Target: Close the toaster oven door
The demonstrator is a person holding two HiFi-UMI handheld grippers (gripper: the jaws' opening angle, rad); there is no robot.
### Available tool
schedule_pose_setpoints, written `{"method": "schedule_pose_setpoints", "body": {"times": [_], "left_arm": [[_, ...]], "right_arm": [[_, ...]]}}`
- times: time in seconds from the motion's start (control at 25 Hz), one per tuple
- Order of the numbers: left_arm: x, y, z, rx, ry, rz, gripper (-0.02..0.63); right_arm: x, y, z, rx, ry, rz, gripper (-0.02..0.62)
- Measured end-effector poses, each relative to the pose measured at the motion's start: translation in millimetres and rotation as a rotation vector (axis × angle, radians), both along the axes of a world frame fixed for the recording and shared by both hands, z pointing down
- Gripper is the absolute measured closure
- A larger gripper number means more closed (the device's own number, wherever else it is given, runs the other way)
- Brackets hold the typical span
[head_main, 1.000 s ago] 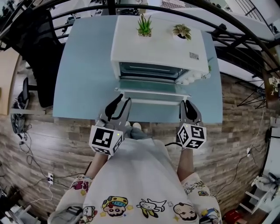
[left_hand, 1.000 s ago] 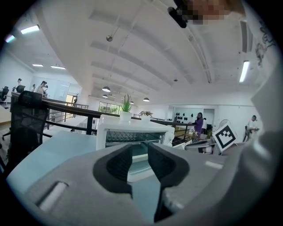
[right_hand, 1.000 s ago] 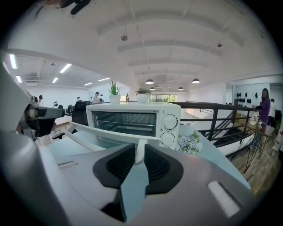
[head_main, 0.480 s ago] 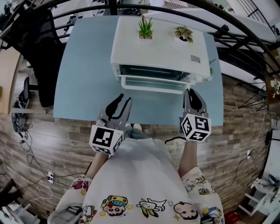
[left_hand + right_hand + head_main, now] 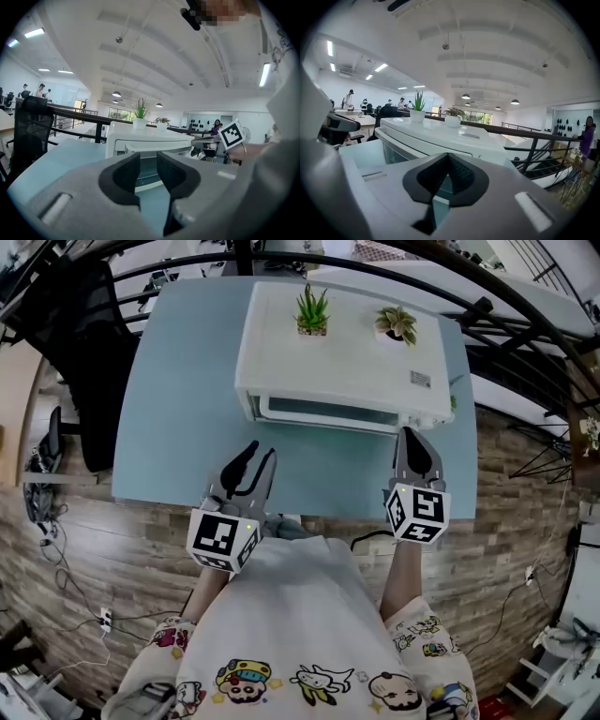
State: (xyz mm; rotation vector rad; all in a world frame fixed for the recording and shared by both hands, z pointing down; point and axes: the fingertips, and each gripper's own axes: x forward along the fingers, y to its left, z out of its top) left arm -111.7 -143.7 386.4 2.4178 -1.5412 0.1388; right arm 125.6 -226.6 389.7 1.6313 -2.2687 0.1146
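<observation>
White toaster oven (image 5: pixel 342 357) on blue table (image 5: pixel 178 399)

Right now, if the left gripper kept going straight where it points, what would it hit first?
Most likely the toaster oven door, now closed: it shows straight ahead between the open jaws of the left gripper, across a strip of table. Depth is hard to judge.

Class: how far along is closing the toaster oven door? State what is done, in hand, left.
Done: the toaster oven door stands upright, apparently closed. In hand: nothing; the right gripper is shut, empty, near the toaster oven; the left gripper is open over the table. Left: perhaps checking that it seats.
</observation>
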Motion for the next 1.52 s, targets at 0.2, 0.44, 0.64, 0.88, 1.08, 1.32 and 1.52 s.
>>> {"method": "schedule_pose_setpoints", "body": {"times": [0.2,0.44,0.64,0.88,1.08,1.32,1.52], "left_arm": [[5,-5,0,0.002,0.005,0.007,0.503],[5,-6,-4,0.01,0.004,0.008,0.503],[3,-4,-10,0.024,0.005,0.0,0.503],[2,0,-19,0.05,0.003,-0.002,0.503],[3,8,-27,0.068,-0.003,0.001,0.503],[0,22,-27,0.069,-0.008,0.005,0.519],[0,29,-23,0.066,-0.004,0.019,0.56]], "right_arm": [[1,-1,-1,0.004,-0.023,0.01,0.588],[1,-1,-2,0.009,-0.022,-0.003,0.587],[-5,4,-4,0.017,-0.031,-0.025,0.586],[-23,21,-7,0.028,-0.068,-0.082,0.586],[-38,42,-9,0.033,-0.109,-0.134,0.586],[-51,62,-10,0.045,-0.139,-0.178,0.586],[-55,74,-6,0.045,-0.153,-0.195,0.586]]}}
